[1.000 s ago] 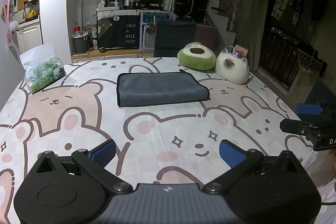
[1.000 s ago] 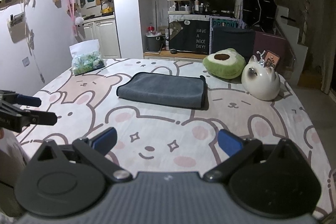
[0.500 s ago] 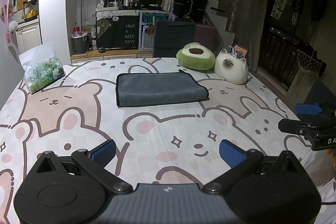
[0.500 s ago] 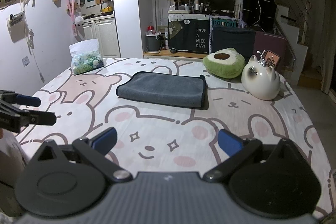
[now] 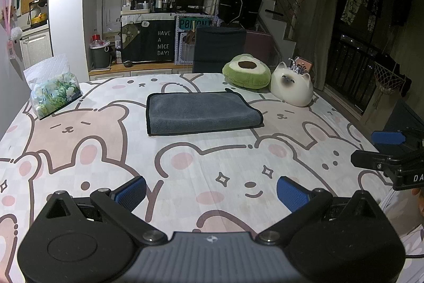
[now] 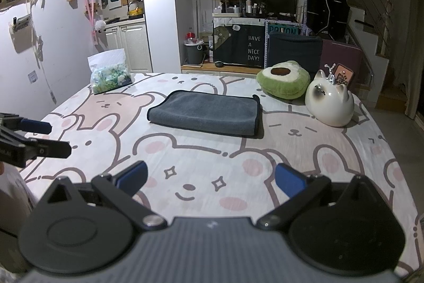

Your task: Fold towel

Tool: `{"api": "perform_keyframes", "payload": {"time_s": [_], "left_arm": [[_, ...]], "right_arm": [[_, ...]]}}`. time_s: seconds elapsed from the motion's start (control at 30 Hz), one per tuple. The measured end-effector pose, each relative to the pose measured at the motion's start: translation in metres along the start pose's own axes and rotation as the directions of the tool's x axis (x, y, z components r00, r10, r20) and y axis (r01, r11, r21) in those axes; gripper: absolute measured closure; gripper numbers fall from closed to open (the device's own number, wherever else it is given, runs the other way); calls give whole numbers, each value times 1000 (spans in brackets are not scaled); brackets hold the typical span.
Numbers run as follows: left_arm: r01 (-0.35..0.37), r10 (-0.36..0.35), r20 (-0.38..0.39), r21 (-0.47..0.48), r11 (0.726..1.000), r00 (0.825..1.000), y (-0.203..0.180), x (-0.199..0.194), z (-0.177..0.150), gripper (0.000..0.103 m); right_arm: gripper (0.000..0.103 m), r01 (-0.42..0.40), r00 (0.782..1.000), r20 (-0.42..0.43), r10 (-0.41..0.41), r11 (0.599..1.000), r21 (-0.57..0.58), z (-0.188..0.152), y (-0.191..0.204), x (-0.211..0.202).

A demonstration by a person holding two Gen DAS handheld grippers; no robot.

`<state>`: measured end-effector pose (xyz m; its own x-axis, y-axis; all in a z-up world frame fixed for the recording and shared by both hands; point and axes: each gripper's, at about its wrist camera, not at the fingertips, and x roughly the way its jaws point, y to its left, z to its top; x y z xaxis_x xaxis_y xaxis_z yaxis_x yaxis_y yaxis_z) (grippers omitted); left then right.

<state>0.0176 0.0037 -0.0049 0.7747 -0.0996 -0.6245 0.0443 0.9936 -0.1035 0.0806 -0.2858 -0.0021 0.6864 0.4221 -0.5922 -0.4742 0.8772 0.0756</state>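
Observation:
A dark grey towel (image 5: 201, 113) lies folded into a flat rectangle on the bear-print tablecloth (image 5: 185, 163), toward the far side; it also shows in the right wrist view (image 6: 209, 113). My left gripper (image 5: 212, 194) is open and empty, low over the near edge of the table, well short of the towel. My right gripper (image 6: 210, 181) is open and empty, likewise near the front edge. Each gripper shows in the other's view: the right one (image 5: 384, 153) at the right edge, the left one (image 6: 34, 137) at the left edge.
A green avocado cushion (image 5: 246, 70) and a white cat-shaped ornament (image 5: 291, 86) sit at the far right of the table. A tissue pack with a flower print (image 5: 54, 89) stands at the far left. A dark chair (image 5: 220, 49) is behind the table.
Almost nothing. Both views have shifted very slightly; the towel lies as before and both grippers stay open.

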Motion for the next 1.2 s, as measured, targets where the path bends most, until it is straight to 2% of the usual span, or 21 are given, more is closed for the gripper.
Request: {"api": "perform_keyframes", "payload": {"time_s": [1.2], "left_arm": [[-7, 7, 4, -2, 1000, 1000, 1, -1, 2, 0]], "right_arm": [[0, -9, 1000, 8, 9, 1000, 6, 0, 2, 0]]}}
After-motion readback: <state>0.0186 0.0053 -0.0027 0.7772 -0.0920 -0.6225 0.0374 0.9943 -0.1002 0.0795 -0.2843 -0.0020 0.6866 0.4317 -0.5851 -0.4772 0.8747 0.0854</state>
